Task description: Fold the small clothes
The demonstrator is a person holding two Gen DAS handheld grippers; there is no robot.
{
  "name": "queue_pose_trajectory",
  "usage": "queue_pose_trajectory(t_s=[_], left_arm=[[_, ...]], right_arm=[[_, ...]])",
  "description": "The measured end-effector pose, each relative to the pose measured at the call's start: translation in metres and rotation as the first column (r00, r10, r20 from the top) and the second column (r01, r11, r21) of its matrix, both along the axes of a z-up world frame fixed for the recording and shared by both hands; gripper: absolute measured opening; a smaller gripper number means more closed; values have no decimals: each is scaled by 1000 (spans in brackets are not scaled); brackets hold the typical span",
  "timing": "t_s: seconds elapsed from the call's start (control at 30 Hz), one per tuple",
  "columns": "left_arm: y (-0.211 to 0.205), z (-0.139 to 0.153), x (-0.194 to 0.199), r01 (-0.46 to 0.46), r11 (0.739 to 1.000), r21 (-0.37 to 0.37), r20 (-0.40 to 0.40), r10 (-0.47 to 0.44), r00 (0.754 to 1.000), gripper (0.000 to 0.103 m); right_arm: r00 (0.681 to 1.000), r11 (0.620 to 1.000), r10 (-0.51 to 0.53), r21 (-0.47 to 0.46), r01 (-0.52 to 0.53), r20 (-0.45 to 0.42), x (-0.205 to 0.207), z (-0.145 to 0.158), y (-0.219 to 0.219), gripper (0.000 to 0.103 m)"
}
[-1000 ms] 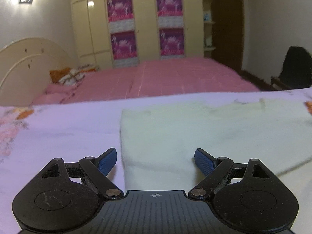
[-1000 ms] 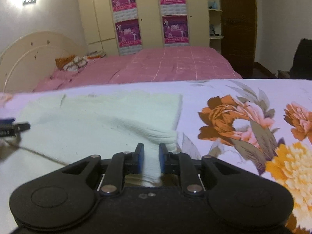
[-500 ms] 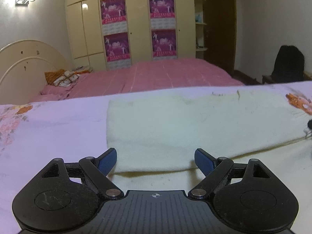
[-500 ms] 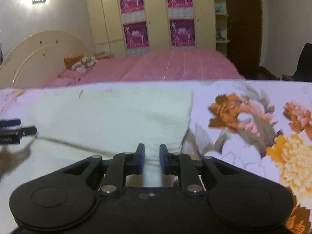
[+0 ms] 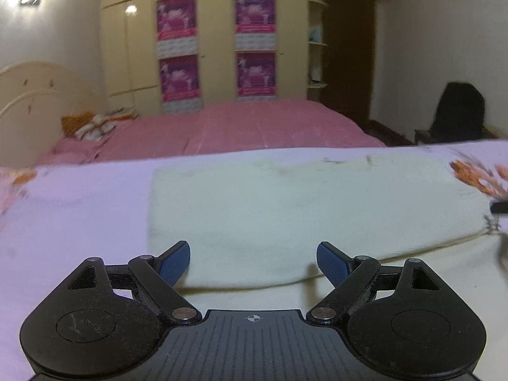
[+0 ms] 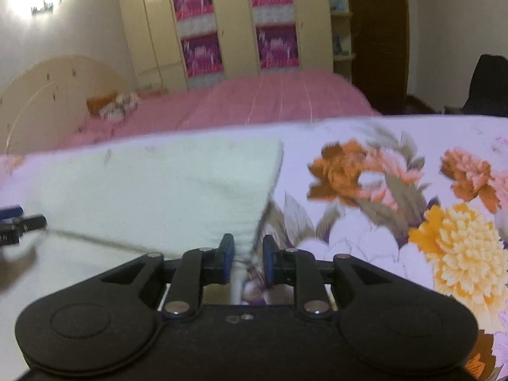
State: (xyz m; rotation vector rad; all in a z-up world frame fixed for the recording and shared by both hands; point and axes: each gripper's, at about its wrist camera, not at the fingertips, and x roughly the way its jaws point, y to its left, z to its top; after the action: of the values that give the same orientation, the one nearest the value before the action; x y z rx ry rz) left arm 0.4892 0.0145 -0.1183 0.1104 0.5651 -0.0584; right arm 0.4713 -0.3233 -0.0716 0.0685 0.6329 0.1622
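Observation:
A pale cream folded cloth (image 5: 285,209) lies as a long band across the flowered sheet (image 6: 381,190). My left gripper (image 5: 254,254) stands wide open just above the cloth's near edge, close to its left end, with nothing pinched. In the right wrist view the cloth (image 6: 158,190) narrows to its near right corner, which sits between the jaws of my right gripper (image 6: 248,254). Those jaws are opening: the corner rests against the left pad, and the sheet shows through the gap before the right pad. The left gripper's tip (image 6: 19,222) shows at the cloth's far left.
The sheet is pale lilac with orange and yellow flowers (image 6: 460,238) to the right of the cloth. Beyond it are a pink bed (image 5: 238,127), a cream headboard (image 5: 31,95), a wardrobe with purple posters (image 5: 216,47) and a dark chair (image 5: 460,111).
The left gripper drew back, so the cloth's near edge now lies at its fingertips rather than under them. The right gripper's jaws parted slightly around the cloth corner.

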Motion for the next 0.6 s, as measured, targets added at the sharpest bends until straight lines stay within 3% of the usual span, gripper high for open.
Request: queue_pose_trajectory(t_s=[0.1,0.17,0.23,0.4,0.6], left_arm=[[-14,-16,12,-8,999,49,-83,12,996,91],[-15,-19,12,-30,998,56,-86,35,996,99],[-13,-18,12,-33,998,45,-92,37,995,99],[-15,-18,10,-35,998,51,-88,40,995,99],[-17,-9,7,-43,996,79,-114,52,992,99]], right_arm=[[999,1000,10,5,-10,41,-1,1,11,21],[1000,998,1,-63,-2,-22,8,-12,19,21],[1000,995,-5,-101,5,-2,4,-16,22,21],[998,999,-21,-35,19,-51,3,-20,9,25],[998,999,-39,-3,39,-52,-10,-14,5,25]])
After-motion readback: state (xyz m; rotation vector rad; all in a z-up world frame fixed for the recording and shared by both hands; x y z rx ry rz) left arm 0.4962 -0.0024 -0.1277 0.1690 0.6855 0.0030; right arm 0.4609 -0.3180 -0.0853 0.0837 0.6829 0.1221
